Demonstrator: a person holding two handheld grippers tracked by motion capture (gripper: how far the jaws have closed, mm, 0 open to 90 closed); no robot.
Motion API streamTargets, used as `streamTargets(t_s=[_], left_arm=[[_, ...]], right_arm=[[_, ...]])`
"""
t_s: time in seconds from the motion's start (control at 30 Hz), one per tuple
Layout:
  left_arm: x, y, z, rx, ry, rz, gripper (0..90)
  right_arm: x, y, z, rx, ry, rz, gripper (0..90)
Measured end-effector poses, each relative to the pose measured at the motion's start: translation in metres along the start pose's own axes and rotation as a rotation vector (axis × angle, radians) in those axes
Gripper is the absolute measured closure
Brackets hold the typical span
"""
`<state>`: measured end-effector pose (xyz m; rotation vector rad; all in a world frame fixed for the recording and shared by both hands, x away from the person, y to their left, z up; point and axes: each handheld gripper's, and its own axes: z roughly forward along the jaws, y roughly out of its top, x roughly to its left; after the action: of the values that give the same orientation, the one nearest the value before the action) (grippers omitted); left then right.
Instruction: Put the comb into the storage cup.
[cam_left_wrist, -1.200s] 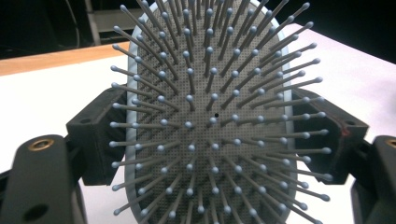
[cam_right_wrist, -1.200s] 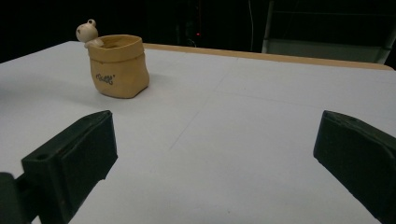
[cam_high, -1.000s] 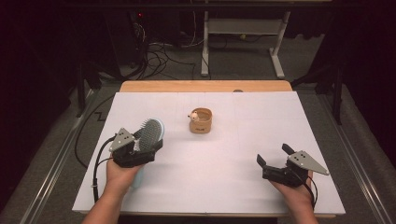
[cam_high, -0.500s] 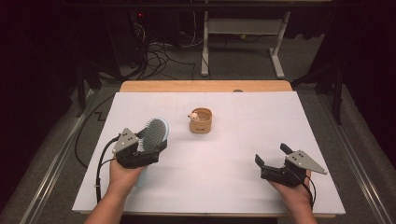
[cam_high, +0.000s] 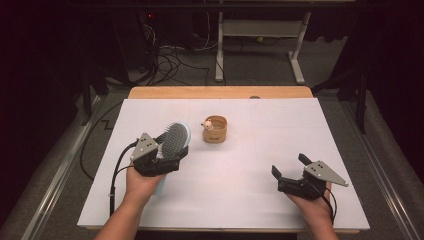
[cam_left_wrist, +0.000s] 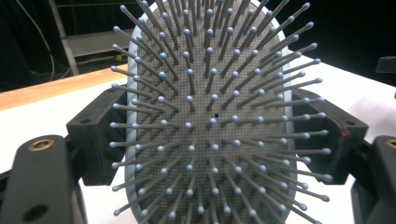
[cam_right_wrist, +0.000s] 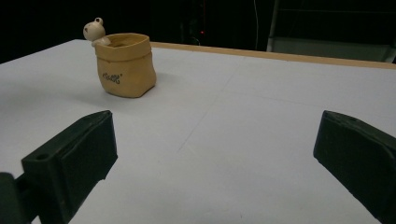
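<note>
While clamped in left gripper (cam_high: 170, 152), hairbrush (cam_high: 175, 140) (bristles up) sits between jaws.

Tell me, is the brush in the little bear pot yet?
Not yet. Done: the left gripper has the hairbrush clamped, lifted off the white table. In hand: it hangs near the tan pot. Left: getting the hairbrush to the pot. The right gripper rests open, holding nothing.

Lab-like room, white-covered table (cam_high: 260, 200), dark surroundings, tangled floor cables (cam_high: 170, 55), metal frame legs (cam_high: 220, 50)
</note>
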<state>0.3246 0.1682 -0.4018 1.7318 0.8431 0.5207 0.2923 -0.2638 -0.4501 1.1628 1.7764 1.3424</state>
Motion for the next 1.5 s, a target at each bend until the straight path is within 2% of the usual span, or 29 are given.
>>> streamTargets(t_s=[0.47,0.8,0.97,1.13,1.5], left_arm=[[-0.022,0.009,0.023,-0.007,-0.045,0.032,20.1],[-0.035,0.009,0.037,-0.002,-0.082,0.046,20.1],[-0.041,0.007,0.038,-0.008,-0.107,0.059,20.1],[-0.043,0.007,0.038,-0.01,-0.128,0.054,20.1],[-0.043,0.006,0.036,-0.014,-0.127,0.054,20.1]], right_arm=[[0.003,0.0,0.003,0.008,0.008,-0.008,0.2],[0.006,-0.001,0.005,0.015,0.018,-0.016,0.2],[0.006,-0.002,0.008,0.02,0.017,-0.015,0.2],[0.01,-0.001,0.013,0.028,0.025,-0.01,0.2],[0.02,0.013,0.035,0.059,0.049,-0.028,0.3]])
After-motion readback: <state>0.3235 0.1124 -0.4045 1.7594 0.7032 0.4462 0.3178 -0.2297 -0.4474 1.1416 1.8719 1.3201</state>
